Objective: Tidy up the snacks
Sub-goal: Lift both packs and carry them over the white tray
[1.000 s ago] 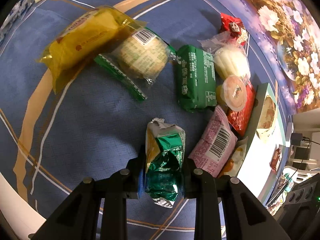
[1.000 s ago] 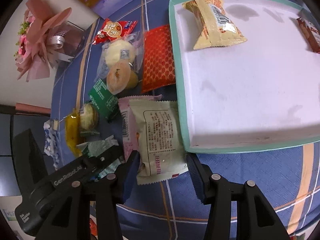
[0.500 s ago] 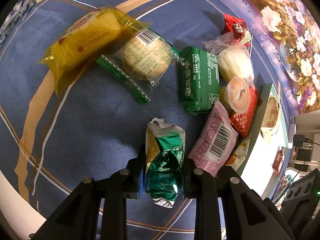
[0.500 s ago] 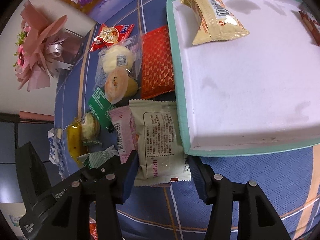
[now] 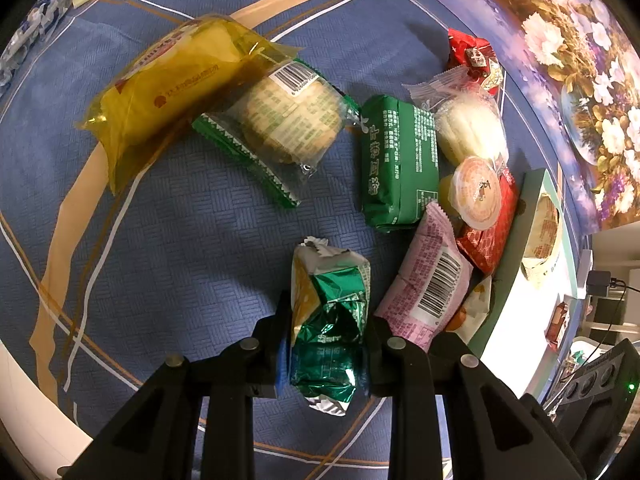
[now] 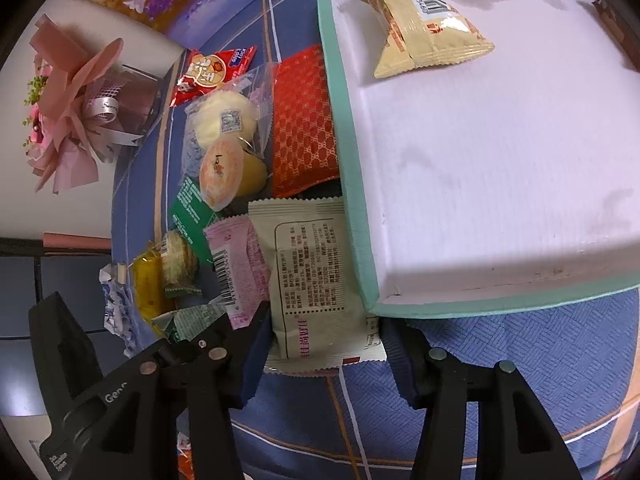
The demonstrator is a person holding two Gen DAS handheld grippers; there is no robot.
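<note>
So the biggest thing here is the blue patterned cloth over the worktop, filling most of the left-wrist view. Next up, the white tray with a teal rim takes the whole upper right of the right-wrist view, and a beige crimped snack pack lies inside it near the top. A flower painting runs down the right edge of the left-wrist view, and a pink wrapped bouquet sits at the far left of the right-wrist view.

Snacks are bunched in a loose pile just left of the tray. Upper left of the left-wrist view: a yellow see-through cake wrapper overlapping a clear packet with a round pale cookie. To their right is a dark green brick-shaped pack, then a clear bag with a white bun, a red patterned pouch, a pink barcode sachet, a small jelly cup with an orange lid and a little red candy wrapper.

The left tool, bottom centre of its frame, is pinching a crumpled green foil snack bag between both fingers. The right tool is spread wide, its fingers on either side of the lower end of a pale grey-green flat packet that lies right against the tray's rim, not squeezing it.
</note>
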